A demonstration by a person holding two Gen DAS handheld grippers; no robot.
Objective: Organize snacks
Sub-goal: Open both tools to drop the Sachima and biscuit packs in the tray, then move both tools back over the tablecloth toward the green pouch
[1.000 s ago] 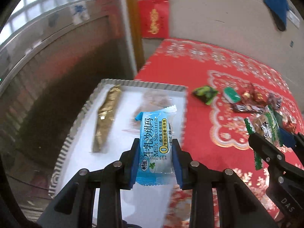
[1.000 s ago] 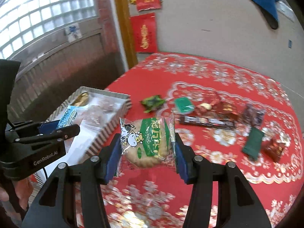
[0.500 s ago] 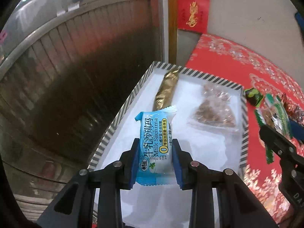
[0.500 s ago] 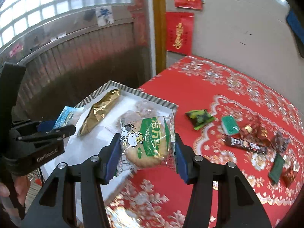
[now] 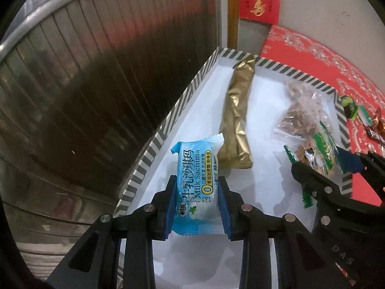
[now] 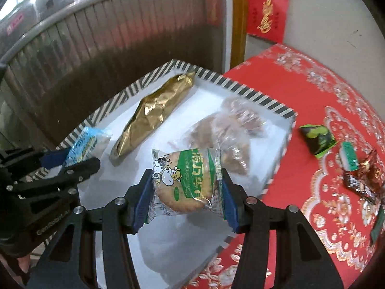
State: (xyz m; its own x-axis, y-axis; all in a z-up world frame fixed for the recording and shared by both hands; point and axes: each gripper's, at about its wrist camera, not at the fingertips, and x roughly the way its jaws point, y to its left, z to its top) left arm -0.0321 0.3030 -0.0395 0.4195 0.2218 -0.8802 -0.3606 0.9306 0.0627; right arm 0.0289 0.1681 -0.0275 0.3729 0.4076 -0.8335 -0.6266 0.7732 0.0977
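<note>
Left gripper (image 5: 195,196), jaws closed on the flanks of a blue Milk Sachima packet (image 5: 196,185), which is carried above the near part of the striped-rim tray (image 5: 168,125), close to its left rim; the packet's long axis runs along the fingers, its crimped end pointing toward the tray's far edge, a hold that likely lets it be laid down parallel to the packets already there. Right gripper (image 6: 186,192), jaws closed on the side seams of a clear biscuit packet (image 6: 187,183) with green label and cow print, face up, above the tray's near-middle; its axis is nearly square, the label's top directed away from the camera. Both items appear held flat and low so that opening the jaws would drop them only a short way onto the white tray floor, though contact with the floor cannot be judged. Farther in, a gold foil packet (image 6: 154,110) lies with its long axis toward the far left corner, and a clear bag of brown snacks (image 6: 228,132) rests beside the right rim. Beyond the tray, on the red tablecloth (image 6: 312,77), a green packet (image 6: 317,139) and small wrapped candies (image 6: 361,175) remain unsorted.
</note>
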